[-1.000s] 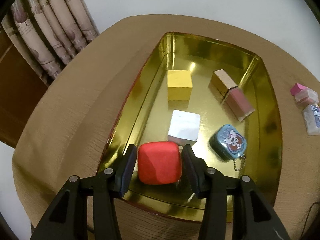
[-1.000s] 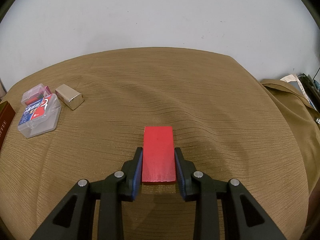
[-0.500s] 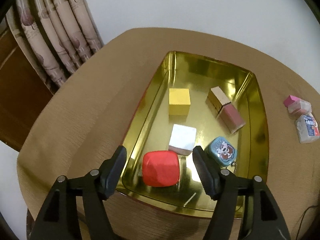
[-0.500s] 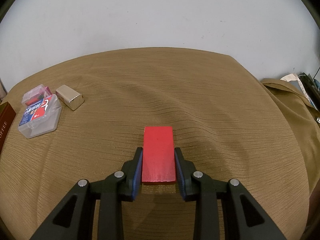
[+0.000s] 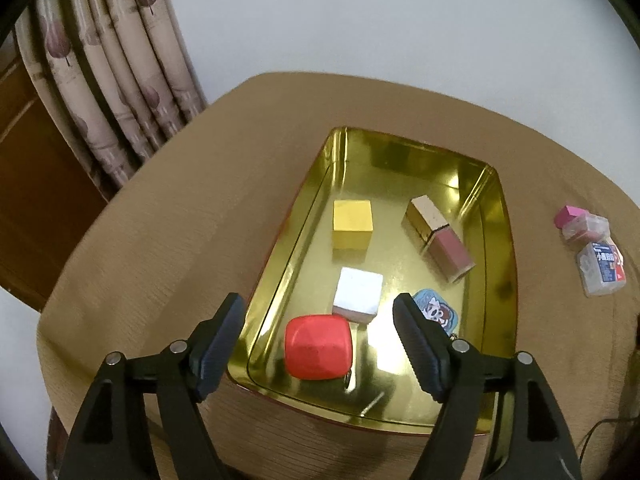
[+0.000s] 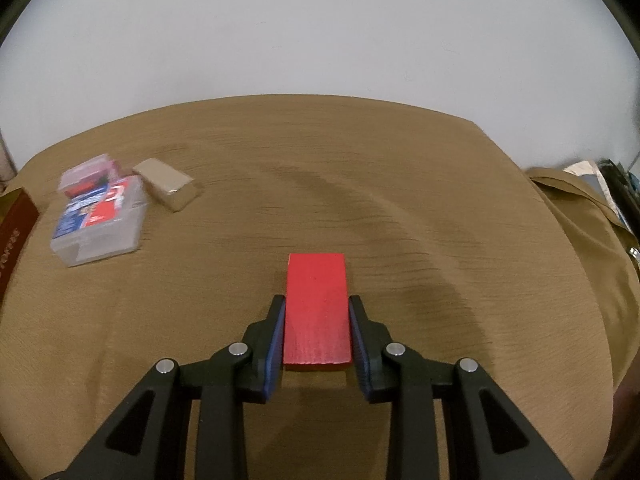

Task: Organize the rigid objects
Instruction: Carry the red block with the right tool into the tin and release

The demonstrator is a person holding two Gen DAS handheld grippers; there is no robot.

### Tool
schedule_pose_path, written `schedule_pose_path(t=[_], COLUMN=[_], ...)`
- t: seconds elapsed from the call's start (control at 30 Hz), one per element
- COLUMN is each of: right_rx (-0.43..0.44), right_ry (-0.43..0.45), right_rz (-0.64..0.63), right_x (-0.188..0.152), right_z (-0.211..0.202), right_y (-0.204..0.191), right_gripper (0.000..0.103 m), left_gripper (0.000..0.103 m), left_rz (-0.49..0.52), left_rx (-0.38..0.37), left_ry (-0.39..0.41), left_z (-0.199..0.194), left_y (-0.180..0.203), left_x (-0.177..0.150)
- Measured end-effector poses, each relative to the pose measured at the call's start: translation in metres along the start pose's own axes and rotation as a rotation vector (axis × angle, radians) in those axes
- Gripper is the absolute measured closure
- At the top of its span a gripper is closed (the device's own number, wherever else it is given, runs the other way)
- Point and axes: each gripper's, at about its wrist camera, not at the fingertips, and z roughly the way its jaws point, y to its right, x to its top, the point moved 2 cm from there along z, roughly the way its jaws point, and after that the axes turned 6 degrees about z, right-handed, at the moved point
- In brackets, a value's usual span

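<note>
Your left claw (image 5: 318, 344) is spread wide, its two fingers standing clear on either side of the red rounded cube (image 5: 318, 347) and touching nothing. That cube sits on the floor of the gold tray (image 5: 498, 216), at the near end. Just beyond it lies the silver cube (image 5: 358, 295), almost touching it, with the yellow cube (image 5: 353, 229) farther back. To the right of these, the pink bottle with a gold cap (image 5: 438, 238) lies on its side at an angle, and the teal tin with a cartoon face (image 5: 434, 312) peeks out from behind your right-hand finger. The tray rests on the counter (image 5: 192, 220), which is covered in tan cloth.

Your right claw (image 6: 316, 334) is closed on the red block (image 6: 316, 308), both blue-padded fingers (image 6: 274, 338) pressed against its long sides, the block pointing straight ahead. Whether the block is touching the cloth or lifted off it, you cannot tell from this view. Well off to the left on the counter lie a clear plastic box with a blue and red label (image 6: 98, 220), a smaller clear box (image 6: 88, 174) just behind it, and a shiny metallic block (image 6: 168, 188) beside them.
</note>
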Motion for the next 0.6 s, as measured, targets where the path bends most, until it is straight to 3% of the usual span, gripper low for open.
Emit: schedule_pose_path(t=[0.3,0.6], right_rx=[0.165,0.359], right_ry=[0.002,0.024], right_rz=[-0.142,-0.302], right_x=[-0.002,-0.006], right_z=[-0.022,-0.061], right_y=[-0.087,-0.195], right_gripper=[0.073,0.073], left_gripper=[0.027,0.024], left_rz=[0.03,-0.07], left_rx=[0.032,0.125], left_ry=[0.036,0.063], left_z=[-0.01,-0.015], left_y=[0.004,-0.031], left_x=[0.004,0.011])
